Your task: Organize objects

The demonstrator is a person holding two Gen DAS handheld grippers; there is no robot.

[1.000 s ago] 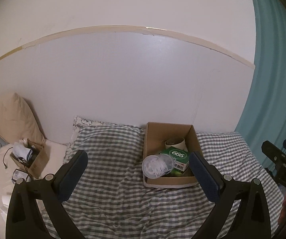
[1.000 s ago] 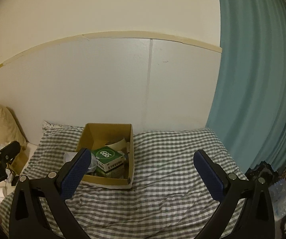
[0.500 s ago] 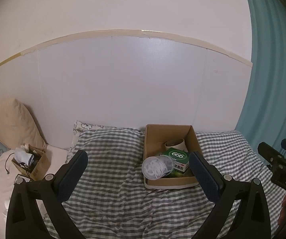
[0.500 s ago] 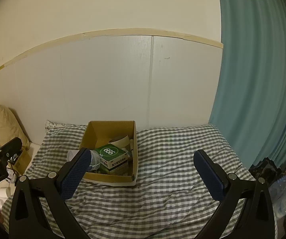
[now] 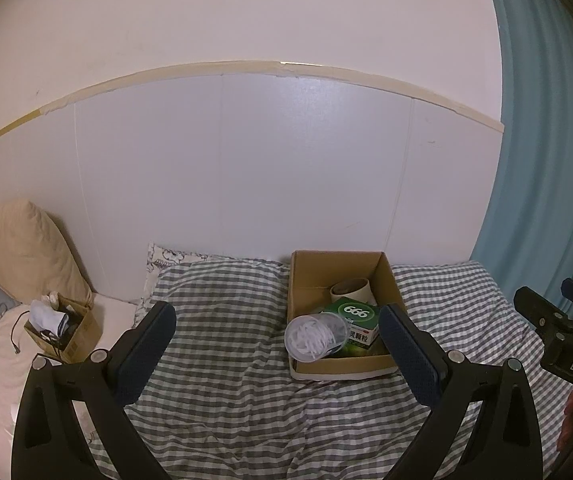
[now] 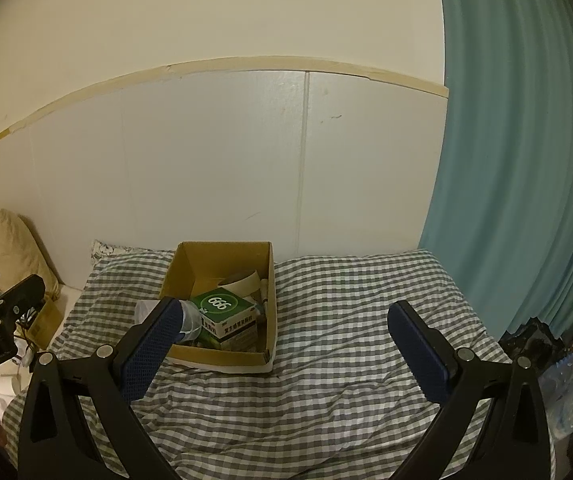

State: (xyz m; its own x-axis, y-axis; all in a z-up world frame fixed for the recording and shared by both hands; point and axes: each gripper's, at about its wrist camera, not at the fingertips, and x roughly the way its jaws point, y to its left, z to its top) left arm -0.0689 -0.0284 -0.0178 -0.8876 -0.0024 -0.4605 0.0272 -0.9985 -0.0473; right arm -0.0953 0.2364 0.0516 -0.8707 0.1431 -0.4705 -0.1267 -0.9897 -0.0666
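On the checked bed (image 5: 226, 344), cardboard box (image 5: 338, 364) holds green carton (image 5: 356, 318), clear cup (image 5: 314, 338). Both claws, left claw (image 5: 276, 354) and right claw (image 6: 282, 350), gape wide, empty; approach cup low, squeeze gently.

Home bedroom: checked bedding (image 5: 226, 380), pillow (image 5: 26, 256), teal curtain (image 6: 526, 160).

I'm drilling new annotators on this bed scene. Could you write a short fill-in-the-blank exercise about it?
1. The green box marked 666 lies inside a ____ box.
2. The bedding under that box has a ____ pattern.
3. The left gripper and right gripper both have their jaws ____.
4. The clear cup of white bits lies on its ____.

Missing words: cardboard; checked; open; side
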